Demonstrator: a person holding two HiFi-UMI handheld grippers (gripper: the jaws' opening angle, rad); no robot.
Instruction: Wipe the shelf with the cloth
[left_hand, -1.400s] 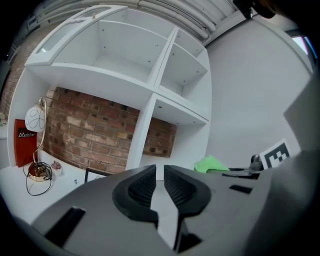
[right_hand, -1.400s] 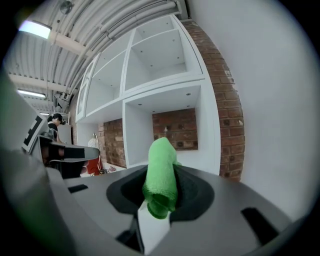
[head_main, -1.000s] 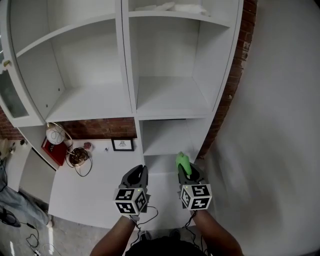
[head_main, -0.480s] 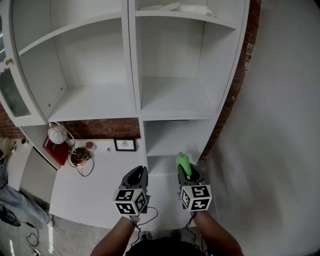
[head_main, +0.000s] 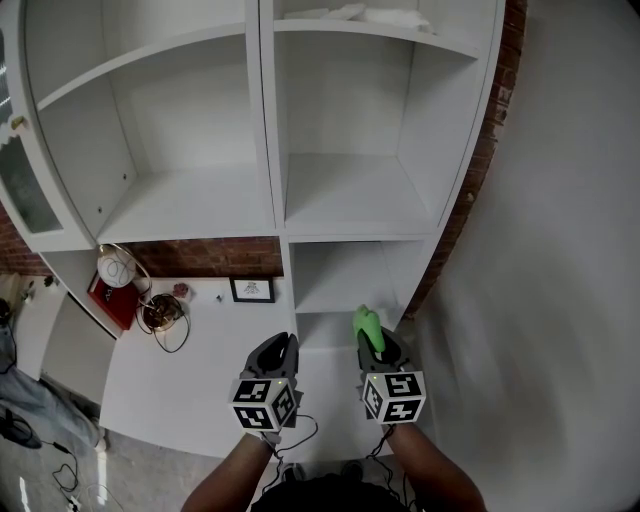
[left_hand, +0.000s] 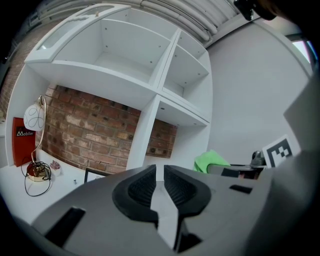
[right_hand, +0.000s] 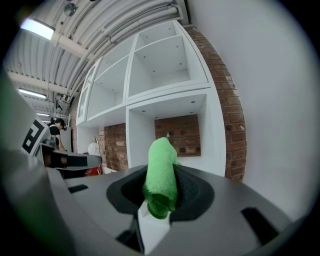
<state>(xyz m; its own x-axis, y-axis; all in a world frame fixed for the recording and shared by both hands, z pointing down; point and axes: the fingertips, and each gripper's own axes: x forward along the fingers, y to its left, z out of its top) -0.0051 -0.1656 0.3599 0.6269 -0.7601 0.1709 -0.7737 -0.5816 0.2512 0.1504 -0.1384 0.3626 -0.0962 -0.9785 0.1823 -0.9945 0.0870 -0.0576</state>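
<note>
Right claw (head_main: 376, 345) unmoved, clamping cloth (right_hand: 161, 167) before shelf (head_main: 345, 195).

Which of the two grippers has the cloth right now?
The right gripper: the green cloth is clamped between its jaws and sticks out past them. The left gripper has its jaws nearly together with nothing between.

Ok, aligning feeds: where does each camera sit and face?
Head view: head-mounted, steeply down at shelf; shows forearms, left hand-held gripper, right hand-held gripper.
Left gripper view: rides the left one, along its shut, empty jaws toward shelf.
Right gripper view: rides the right one, along jaws shut on cloth, toward shelf.
Shared: all show cloth and shelf.
</note>
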